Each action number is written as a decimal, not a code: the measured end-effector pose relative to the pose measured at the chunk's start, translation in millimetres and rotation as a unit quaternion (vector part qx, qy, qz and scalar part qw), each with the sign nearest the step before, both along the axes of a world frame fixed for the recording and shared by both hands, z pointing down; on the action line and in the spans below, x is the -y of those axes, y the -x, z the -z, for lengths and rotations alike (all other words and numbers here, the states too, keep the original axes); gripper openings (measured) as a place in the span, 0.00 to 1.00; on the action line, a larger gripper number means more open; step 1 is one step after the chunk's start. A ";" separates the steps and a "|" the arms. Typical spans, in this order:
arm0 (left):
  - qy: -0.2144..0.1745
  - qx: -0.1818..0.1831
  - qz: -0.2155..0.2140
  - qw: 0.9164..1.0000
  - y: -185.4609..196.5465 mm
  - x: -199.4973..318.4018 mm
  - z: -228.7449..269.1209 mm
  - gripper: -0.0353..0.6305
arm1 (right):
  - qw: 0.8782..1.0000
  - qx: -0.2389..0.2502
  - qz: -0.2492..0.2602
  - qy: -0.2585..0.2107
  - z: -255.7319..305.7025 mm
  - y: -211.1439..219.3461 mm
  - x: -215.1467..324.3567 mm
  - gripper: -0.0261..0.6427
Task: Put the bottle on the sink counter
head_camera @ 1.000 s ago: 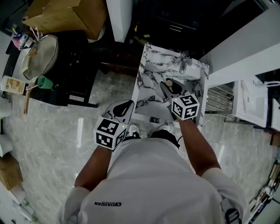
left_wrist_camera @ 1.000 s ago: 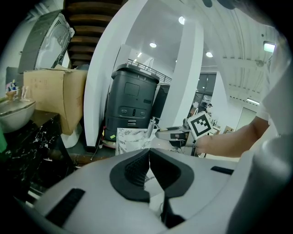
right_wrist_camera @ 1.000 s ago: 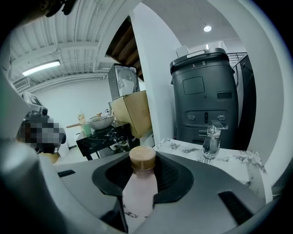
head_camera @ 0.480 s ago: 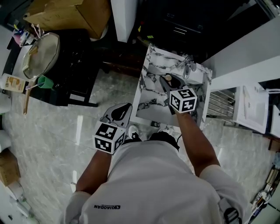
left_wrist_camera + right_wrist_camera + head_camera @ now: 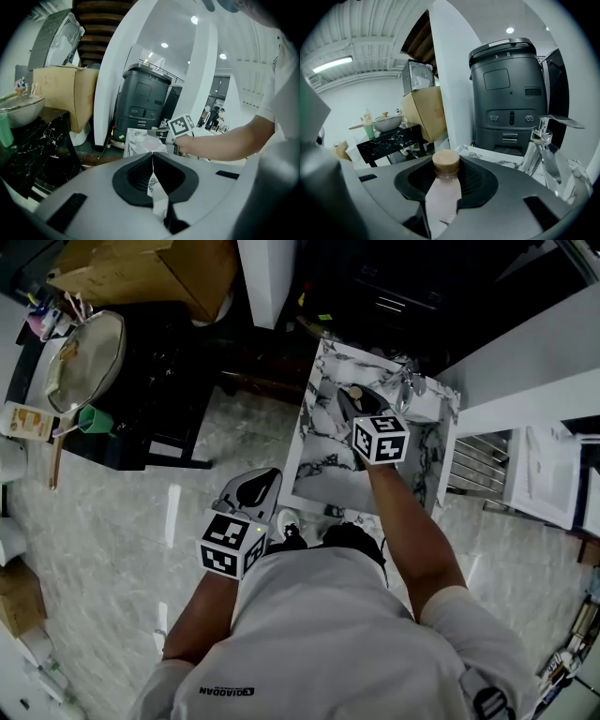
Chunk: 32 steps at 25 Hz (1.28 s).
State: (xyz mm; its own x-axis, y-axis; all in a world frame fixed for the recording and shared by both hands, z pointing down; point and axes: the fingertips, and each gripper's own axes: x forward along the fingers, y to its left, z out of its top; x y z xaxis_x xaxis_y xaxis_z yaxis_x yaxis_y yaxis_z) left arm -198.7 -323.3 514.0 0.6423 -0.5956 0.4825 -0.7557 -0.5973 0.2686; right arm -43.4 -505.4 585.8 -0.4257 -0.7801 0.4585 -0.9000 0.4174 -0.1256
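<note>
A pale pink bottle (image 5: 444,190) with a tan cap (image 5: 446,162) sits between the jaws of my right gripper (image 5: 446,177), which is shut on it. In the head view the right gripper (image 5: 354,407) reaches over the white marble sink counter (image 5: 323,451), the bottle's cap (image 5: 354,393) at its tip. The chrome faucet (image 5: 543,140) stands just right of the bottle. My left gripper (image 5: 262,482) hangs back beside the counter's left front corner. Its jaws (image 5: 153,157) are shut with nothing between them. The left gripper view shows the right gripper's cube (image 5: 180,126) over the counter.
A black bin-like unit (image 5: 508,89) and a white pillar (image 5: 262,277) stand behind the counter. To the left is a black marble table (image 5: 141,381) with a lidded pan (image 5: 82,357), and behind it a cardboard box (image 5: 150,273). A white cabinet (image 5: 539,460) stands at the right.
My right gripper has carried the bottle farther over the counter, toward its back and slightly left. The left gripper has barely shifted.
</note>
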 end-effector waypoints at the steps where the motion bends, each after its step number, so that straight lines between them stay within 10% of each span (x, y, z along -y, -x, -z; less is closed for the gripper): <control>1: 0.001 0.001 0.000 1.000 0.7 0.3 -0.6 0.08 | 1.000 -0.004 0.000 0.001 -2.8 1.0 4.5 0.27; 32: 0.011 0.015 0.048 0.999 28.3 -3.4 -3.1 0.08 | 0.999 -0.052 -0.010 -0.015 -31.2 0.3 103.4 0.27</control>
